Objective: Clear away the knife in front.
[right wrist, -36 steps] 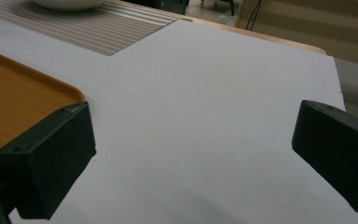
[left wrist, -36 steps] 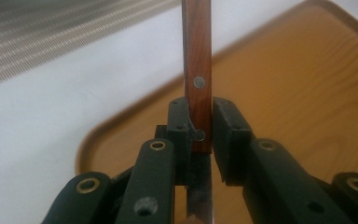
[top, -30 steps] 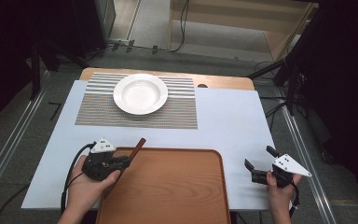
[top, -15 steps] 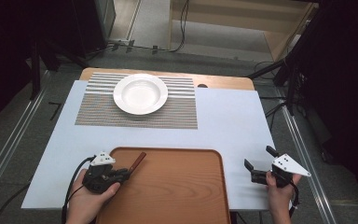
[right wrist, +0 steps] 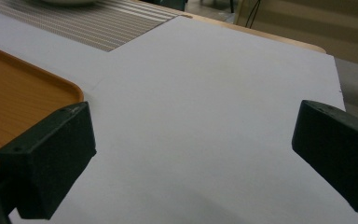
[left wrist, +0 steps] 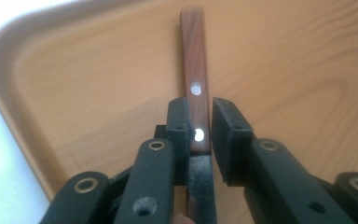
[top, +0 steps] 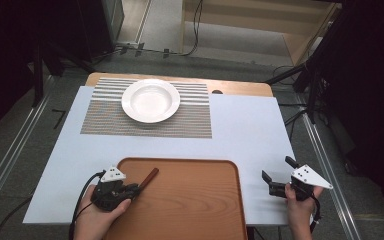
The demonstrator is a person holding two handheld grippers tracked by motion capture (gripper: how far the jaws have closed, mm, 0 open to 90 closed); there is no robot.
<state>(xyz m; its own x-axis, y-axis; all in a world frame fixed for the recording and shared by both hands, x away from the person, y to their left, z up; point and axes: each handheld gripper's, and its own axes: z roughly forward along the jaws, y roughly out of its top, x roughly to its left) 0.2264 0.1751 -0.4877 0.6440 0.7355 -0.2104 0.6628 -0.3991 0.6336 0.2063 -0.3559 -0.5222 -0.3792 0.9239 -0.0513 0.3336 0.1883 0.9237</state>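
The left gripper (top: 132,189), at the lower left of the high view, sits at the near left corner of a wooden tray (top: 190,200) with the riveted wooden handle of a utensil (top: 149,177) between its jaws. The jaws have just been opening. In the left gripper view the handle (left wrist: 193,56) runs straight up the frame from between the pads. The left-hand pad lies against it, and the right-hand pad appears to stand a sliver off, so the grip looks slack rather than clamped. The utensil's long axis follows the gripper's own line and, in the high view, points up and to the right across the tray floor. Its working end is hidden behind the jaws, so what kind of utensil it is cannot be told. The handle lies low over the tray, and letting go would likely leave it there. The left hand is plainly the nearer one. The right gripper (top: 277,168), at the lower right, hovers with jaws wide apart and nothing between them over the white sheet (top: 250,130), well clear of the tray's right rim. Apart from the utensil the tray carries nothing. At upper centre an empty white plate (top: 150,100) rests on a striped mat (top: 190,125).
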